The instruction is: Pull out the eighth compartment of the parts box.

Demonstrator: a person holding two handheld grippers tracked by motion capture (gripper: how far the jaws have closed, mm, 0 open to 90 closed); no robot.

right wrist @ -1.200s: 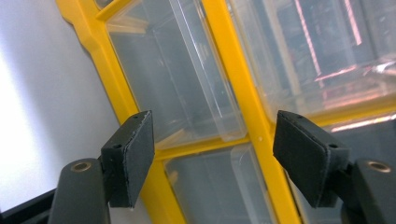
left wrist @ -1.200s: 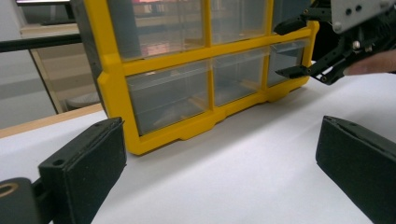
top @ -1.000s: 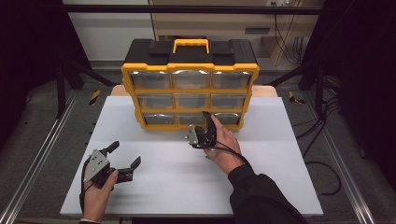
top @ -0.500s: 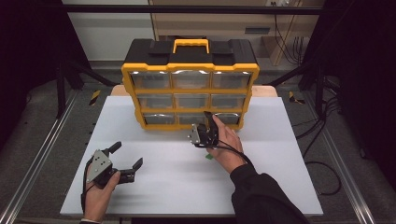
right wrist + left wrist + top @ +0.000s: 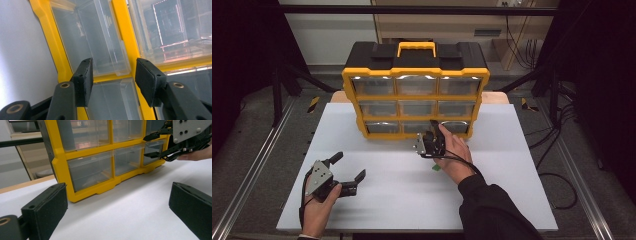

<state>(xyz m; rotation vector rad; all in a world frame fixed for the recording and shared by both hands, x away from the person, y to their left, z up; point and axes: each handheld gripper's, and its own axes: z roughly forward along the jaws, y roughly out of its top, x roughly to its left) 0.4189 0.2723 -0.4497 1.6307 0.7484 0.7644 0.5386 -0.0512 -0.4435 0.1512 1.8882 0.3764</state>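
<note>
Right tongs [image 5: 435, 131], jaws just closing, part-open at the bottom-right drawer [image 5: 455, 127] of the yellow organizer [image 5: 416, 95] on the counter [image 5: 512, 165], gripping nothing; left tongs [image 5: 348, 167] wide open, empty.

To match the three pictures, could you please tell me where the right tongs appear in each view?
High view: the right tongs sit at centre, tips at the cabinet's bottom row.
Left gripper view: right tongs in the top right corner, astride the lip of the bottom right drawer.
Right gripper view: right tongs rise from the bottom edge, jaws apart; they have just been closing, with that drawer's lip between them.
Shared landmark: the cabinet's yellow frame.
</note>
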